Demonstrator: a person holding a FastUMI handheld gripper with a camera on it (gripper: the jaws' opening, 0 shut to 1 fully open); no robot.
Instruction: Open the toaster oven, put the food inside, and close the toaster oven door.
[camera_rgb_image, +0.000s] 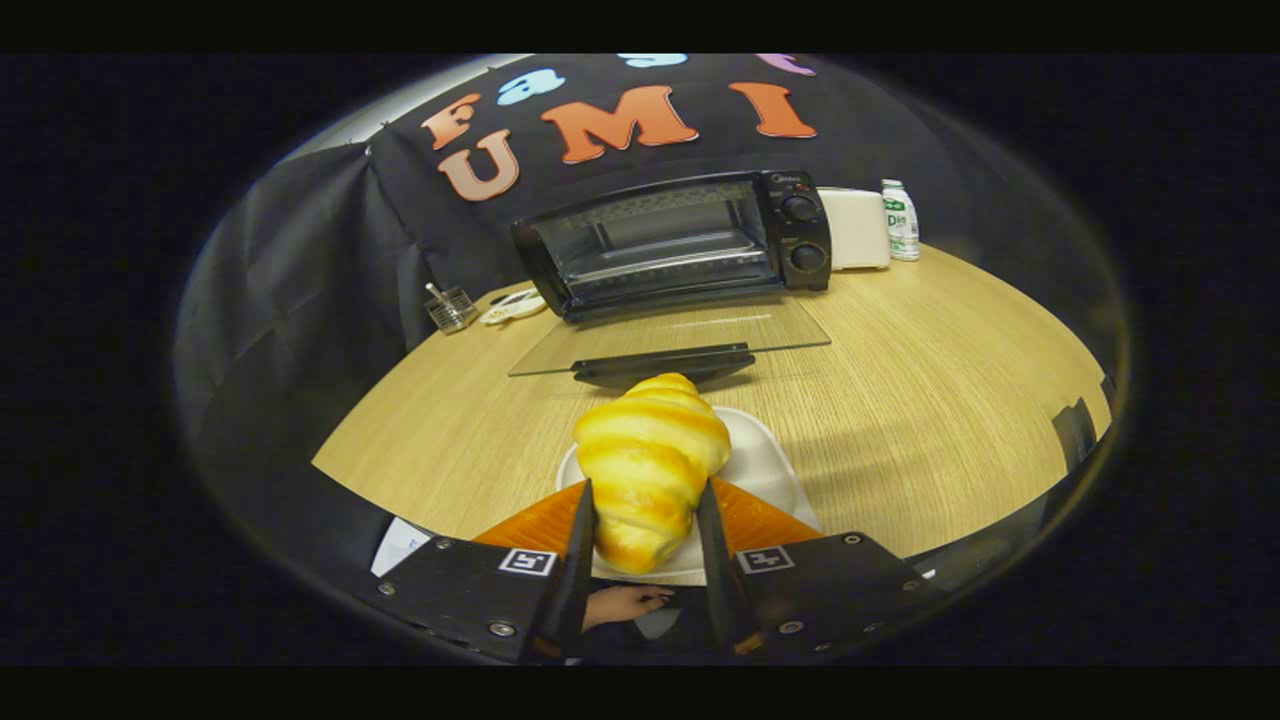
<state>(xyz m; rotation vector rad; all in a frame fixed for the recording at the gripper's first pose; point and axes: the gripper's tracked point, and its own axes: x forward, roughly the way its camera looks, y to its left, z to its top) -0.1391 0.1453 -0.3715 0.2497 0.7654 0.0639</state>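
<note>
croissant (650, 450) glossy, ridged | pinched in tool (648, 515) | oven (680, 245) door down

A: Lighting?
B: Bright overhead, even. The surface (900, 380) is well lit; booth cloth behind the toaster oven (675, 245) stays dark.
A: Glare?
B: Streaks on the oven's open glass door (670, 335), soft sheen on the croissant (648, 465).
A: Sharpness?
B: Crisp around the oven. Fisheye bends the surface edge, rim dims and blurs.
</note>
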